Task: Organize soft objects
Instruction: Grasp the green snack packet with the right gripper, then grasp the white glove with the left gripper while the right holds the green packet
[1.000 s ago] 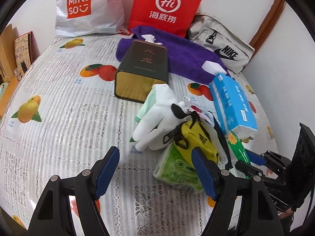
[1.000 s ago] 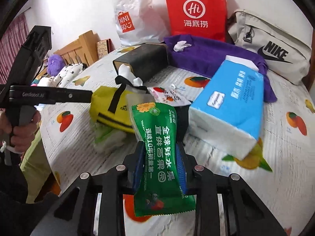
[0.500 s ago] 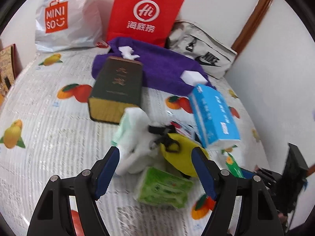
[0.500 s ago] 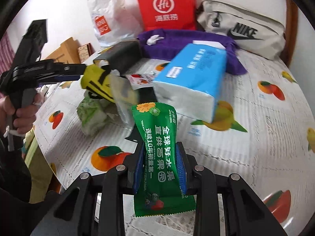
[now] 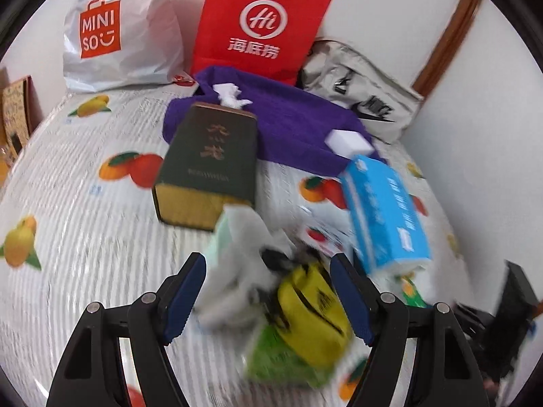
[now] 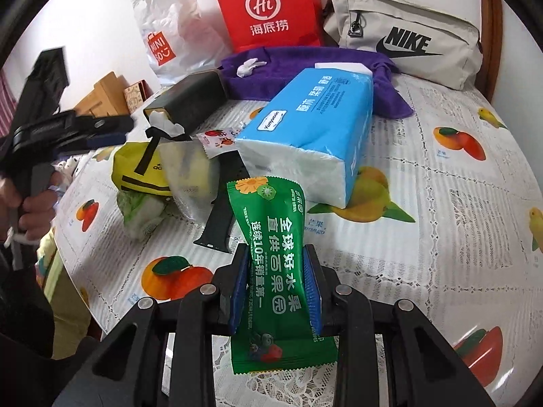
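My right gripper (image 6: 276, 278) is shut on a green snack packet (image 6: 275, 257) and holds it above the tablecloth in front of the pile. My left gripper (image 5: 268, 295) is open and empty, hovering over a yellow pouch (image 5: 312, 308) and a white glove (image 5: 244, 254). The yellow pouch (image 6: 142, 169) lies on a green tissue pack (image 6: 139, 210). A blue tissue pack (image 6: 312, 129) lies right of the pile. A purple towel (image 5: 292, 125) lies at the back. The left view is blurred.
A dark tin box (image 5: 210, 166) lies behind the pile. A black watch strap (image 6: 220, 220) lies near the packet. A Miniso bag (image 5: 115, 30), a red paper bag (image 5: 258, 23) and a Nike bag (image 6: 404, 37) stand along the wall. The fruit-print tablecloth (image 6: 458, 224) stretches to the right.
My left gripper has moved in over the yellow pouch and glove, still open. My right gripper has pulled back from the pile with the green packet.
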### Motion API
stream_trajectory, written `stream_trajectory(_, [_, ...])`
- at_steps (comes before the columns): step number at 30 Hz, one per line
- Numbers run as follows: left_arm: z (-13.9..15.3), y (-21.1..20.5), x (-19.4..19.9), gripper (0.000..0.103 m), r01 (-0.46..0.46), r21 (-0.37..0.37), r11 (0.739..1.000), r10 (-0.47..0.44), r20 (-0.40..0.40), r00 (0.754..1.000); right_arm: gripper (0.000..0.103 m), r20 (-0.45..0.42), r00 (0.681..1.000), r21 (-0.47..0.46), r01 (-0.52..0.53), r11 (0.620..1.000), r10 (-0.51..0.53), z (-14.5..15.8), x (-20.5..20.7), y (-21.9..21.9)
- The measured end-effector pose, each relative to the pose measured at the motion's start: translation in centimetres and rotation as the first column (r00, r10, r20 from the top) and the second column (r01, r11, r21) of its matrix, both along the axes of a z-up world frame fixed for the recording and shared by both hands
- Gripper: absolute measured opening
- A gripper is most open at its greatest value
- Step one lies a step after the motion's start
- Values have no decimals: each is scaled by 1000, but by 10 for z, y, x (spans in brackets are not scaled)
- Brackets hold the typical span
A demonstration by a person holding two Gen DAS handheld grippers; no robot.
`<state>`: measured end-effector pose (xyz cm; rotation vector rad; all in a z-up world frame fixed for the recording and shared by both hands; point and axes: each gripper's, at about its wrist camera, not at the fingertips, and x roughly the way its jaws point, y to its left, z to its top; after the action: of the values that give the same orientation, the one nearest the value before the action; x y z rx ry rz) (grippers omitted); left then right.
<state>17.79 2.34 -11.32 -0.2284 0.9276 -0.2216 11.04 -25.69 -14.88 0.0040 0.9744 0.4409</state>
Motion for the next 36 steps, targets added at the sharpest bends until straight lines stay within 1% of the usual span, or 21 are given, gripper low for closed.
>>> stream_trajectory(2, [-4, 0, 13, 74, -23, 6, 1000, 23, -7, 1000, 31, -10, 1000, 3, 1, 1000, -1, -2, 0, 0])
stream_trajectory(5, [-17, 0, 31, 72, -33, -1, 999, 33, -49, 998, 31, -31, 1000, 0, -2, 1000, 2, -6, 1, 1])
stream_trajectory(6, [-22, -1, 36, 65, -33, 4, 999, 33, -75, 997, 31, -35, 999, -3, -2, 1000, 2, -8, 2, 2])
stream_trajectory(7, [-26, -1, 39, 50, -30, 2, 1000, 30, -91, 995, 31, -42, 999, -11, -3, 1000, 3, -10, 3, 2])
stream_trajectory(9, [-33, 2, 42, 38, -36, -19, 999, 34, -107, 994, 31, -44, 999, -19, -3, 1000, 2, -12, 4, 2])
stream_trajectory(10, [-35, 3, 42, 28, -35, -25, 999, 32, -108, 994, 31, -42, 999, -18, 0, 1000, -1, -11, 5, 1])
stream_trajectory(11, [-35, 5, 41, 22, -34, -29, 999, 31, -107, 994, 31, -41, 999, -19, 2, 1000, -3, -11, 5, 0])
stream_trajectory(12, [-34, 8, 39, 19, -40, -37, 999, 36, -104, 994, 31, -40, 999, -20, 6, 1000, -7, -10, 6, -1])
stream_trajectory(14, [-29, 16, 33, 14, -53, -65, 997, 47, -88, 995, 31, -38, 999, -23, 19, 1000, -20, -9, 8, -4])
stream_trajectory(15, [-27, 20, 29, 13, -58, -67, 996, 53, -82, 995, 31, -41, 999, -21, 26, 999, -27, -9, 8, -5])
stream_trajectory(19, [-11, 36, 10, 13, -90, -65, 994, 87, -49, 995, 31, -41, 999, -43, 32, 999, -34, -11, 7, -3])
stream_trajectory(20, [-7, 41, 5, 13, -99, -55, 994, 97, -41, 994, 31, -36, 999, -56, 31, 998, -33, -11, 6, -2])
stream_trajectory(24, [4, 57, -13, 12, -143, 24, 989, 143, -20, 989, 31, -27, 999, -81, 31, 996, -33, -11, 4, 3])
stream_trajectory(25, [5, 62, -19, 12, -153, 48, 987, 154, -20, 988, 31, -26, 999, -87, 33, 996, -36, -11, 4, 4])
stream_trajectory(27, [2, 69, -25, 12, -164, 71, 984, 167, -39, 985, 31, -21, 999, -101, 34, 994, -36, -11, 2, 6])
stream_trajectory(30, [-13, 79, -32, 12, -171, 61, 983, 176, -79, 981, 32, -18, 999, -119, 29, 993, -31, -12, -1, 8])
stream_trajectory(31, [-21, 81, -32, 12, -163, 44, 986, 167, -105, 980, 32, -17, 999, -123, 28, 992, -30, -12, -1, 9])
stream_trajectory(33, [-30, 81, -33, 13, -150, 11, 989, 150, -118, 981, 32, -15, 1000, -132, 25, 991, -27, -12, -2, 11])
stream_trajectory(34, [-34, 80, -32, 19, -146, -8, 989, 144, -115, 983, 33, -16, 1000, -133, 21, 991, -24, -13, -2, 11])
stream_trajectory(35, [-37, 79, -31, 25, -147, -12, 989, 145, -118, 982, 33, -16, 1000, -136, 19, 990, -21, -13, -3, 12])
stream_trajectory(36, [-40, 78, -30, 36, -151, -11, 989, 148, -121, 982, 34, -15, 1000, -140, 19, 990, -21, -13, -3, 13])
